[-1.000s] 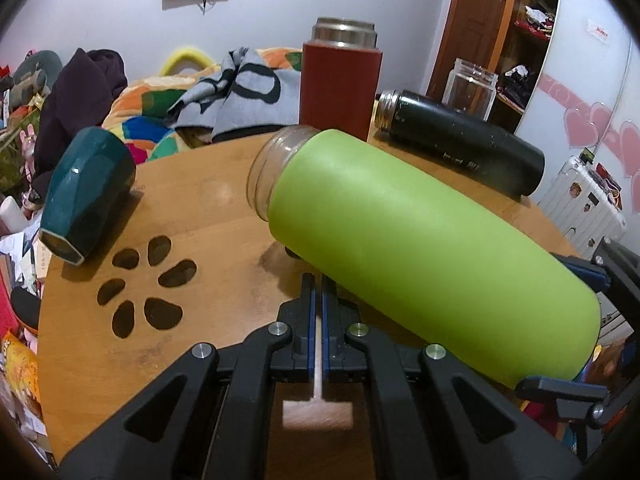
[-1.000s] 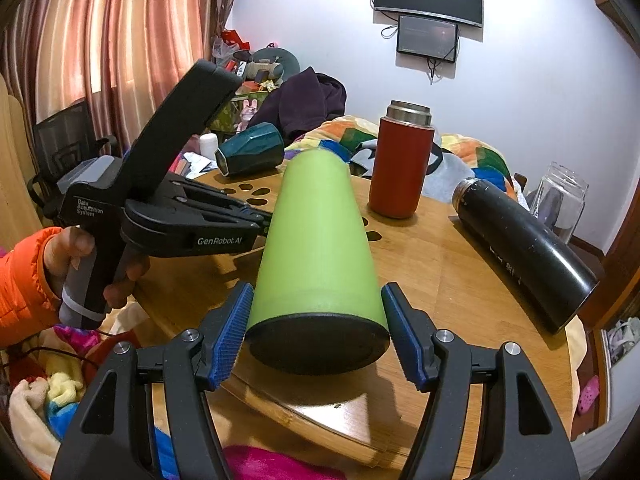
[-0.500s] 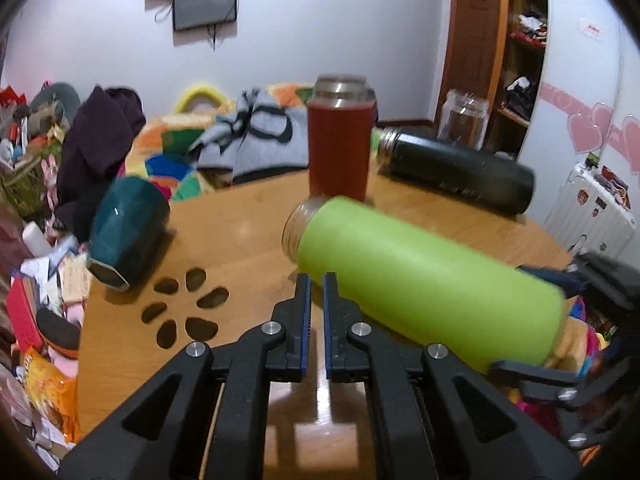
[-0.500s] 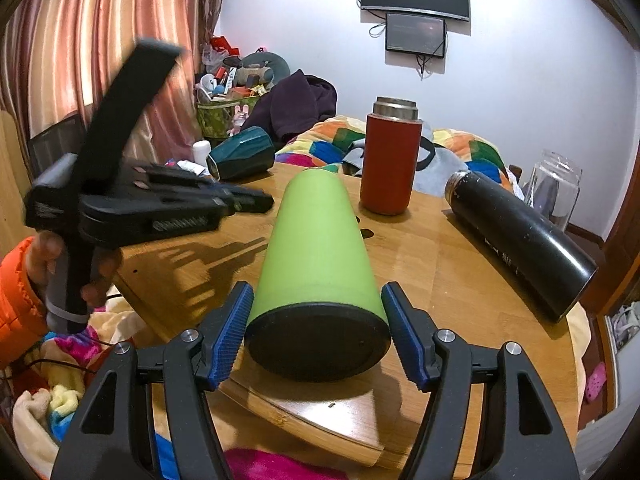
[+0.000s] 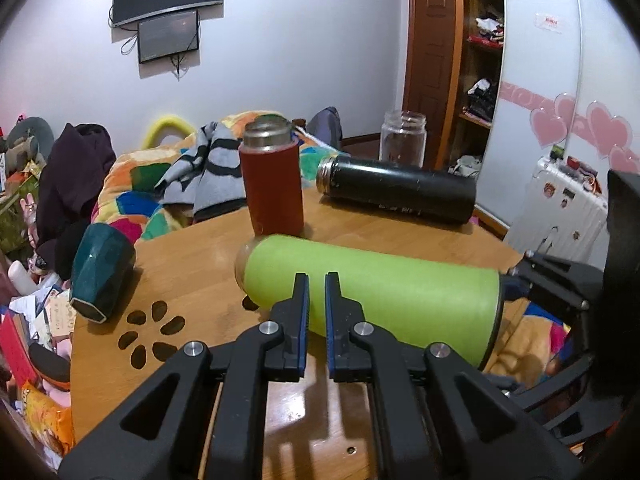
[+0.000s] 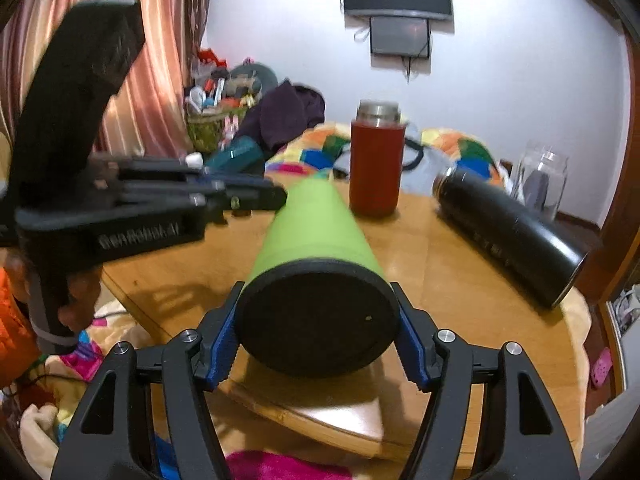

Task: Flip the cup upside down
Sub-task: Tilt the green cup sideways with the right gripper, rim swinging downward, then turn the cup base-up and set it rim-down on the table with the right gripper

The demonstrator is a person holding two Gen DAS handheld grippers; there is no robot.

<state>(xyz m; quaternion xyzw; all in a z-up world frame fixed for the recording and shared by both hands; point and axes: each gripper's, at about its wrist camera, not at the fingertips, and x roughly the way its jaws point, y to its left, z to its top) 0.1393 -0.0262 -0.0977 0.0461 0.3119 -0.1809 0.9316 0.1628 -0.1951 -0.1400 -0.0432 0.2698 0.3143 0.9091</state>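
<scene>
A lime-green cup (image 5: 372, 286) with a black base lies on its side on the round wooden table (image 5: 192, 264), mouth toward the far left. My right gripper (image 6: 316, 320) is shut on its base end (image 6: 316, 320), blue pads on both sides. It also shows at the right of the left wrist view (image 5: 560, 280). My left gripper (image 5: 316, 284) is nearly shut and empty, raised in front of the green cup's middle. It appears blurred at the left of the right wrist view (image 6: 276, 196).
A red flask (image 5: 272, 184) stands upright behind the green cup. A black bottle (image 5: 396, 190) lies on its side at the back right, a glass jar (image 5: 402, 138) beyond it. A teal cup (image 5: 100, 272) lies on its side at the table's left edge. Petal cut-outs (image 5: 152, 336) mark the tabletop.
My left gripper has risen and pulled back from the table, its jaws parted slightly. The right gripper keeps its hold on the green cup, whose base end has lifted a little.
</scene>
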